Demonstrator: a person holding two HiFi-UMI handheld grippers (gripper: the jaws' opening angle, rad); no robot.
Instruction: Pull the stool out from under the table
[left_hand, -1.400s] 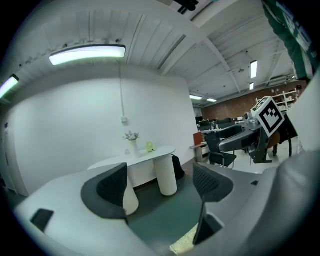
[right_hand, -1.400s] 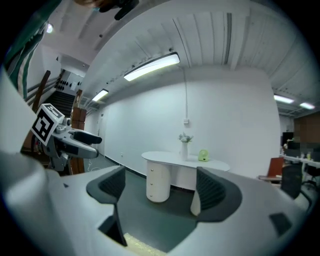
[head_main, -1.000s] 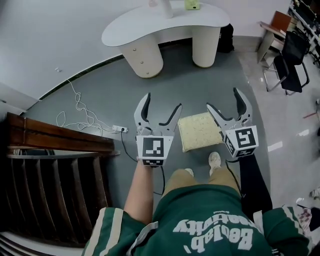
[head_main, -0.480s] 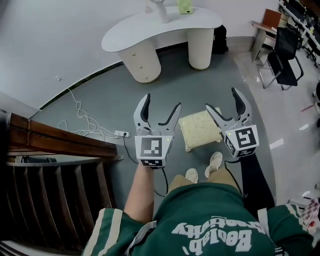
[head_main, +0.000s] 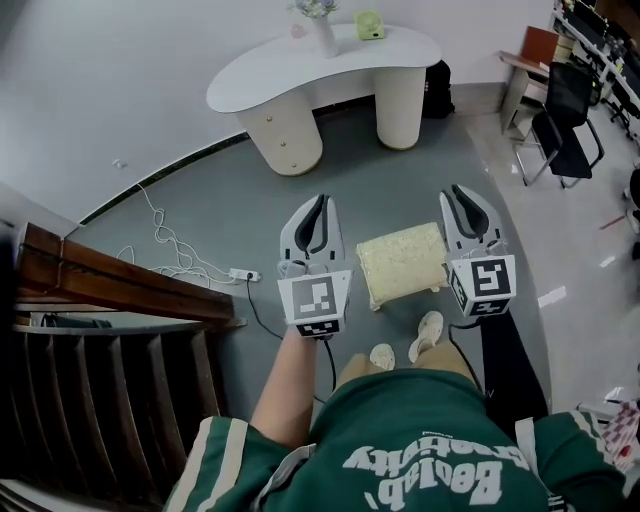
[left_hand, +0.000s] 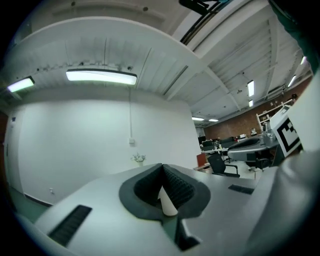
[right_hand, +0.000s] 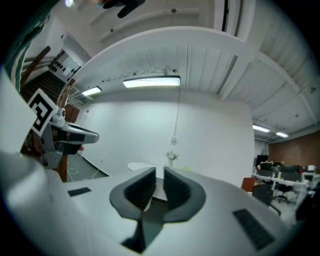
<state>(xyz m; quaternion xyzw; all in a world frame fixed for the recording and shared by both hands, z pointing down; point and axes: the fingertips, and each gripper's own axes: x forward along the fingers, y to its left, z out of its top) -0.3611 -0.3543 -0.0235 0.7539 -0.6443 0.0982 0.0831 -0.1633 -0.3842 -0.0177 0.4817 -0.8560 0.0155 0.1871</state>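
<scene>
Right now a person in a green top is standing on the grey floor (head_main: 220, 190) and holding a tool in each hand. The left gripper (head_main: 319, 200) is pointing ahead, and its fingers (left_hand: 145, 187) have just been closing. They are pinching tight at the tips with nothing between them. The right gripper (head_main: 463, 192) is pointing the same way, and its fingers (right_hand: 137, 192) have just been closing too. They are sitting almost together with only a thin slit left, and nothing is sitting in that slit.

The stool (head_main: 402, 262), with its soft, pale yellow square top, is standing on the floor just in front of the person's shoes (head_main: 427, 333). From above it is showing between the two grippers and lower down. Neither gripper is touching it. It is standing well apart from the white table (head_main: 300, 65), out in the open.

The table is standing by the wall on two fat round legs. A vase (head_main: 322, 30) of flowers and a small green thing (head_main: 369, 24) are sitting on it. A white cable (head_main: 170, 235) is lying loose on the floor at the left.
</scene>
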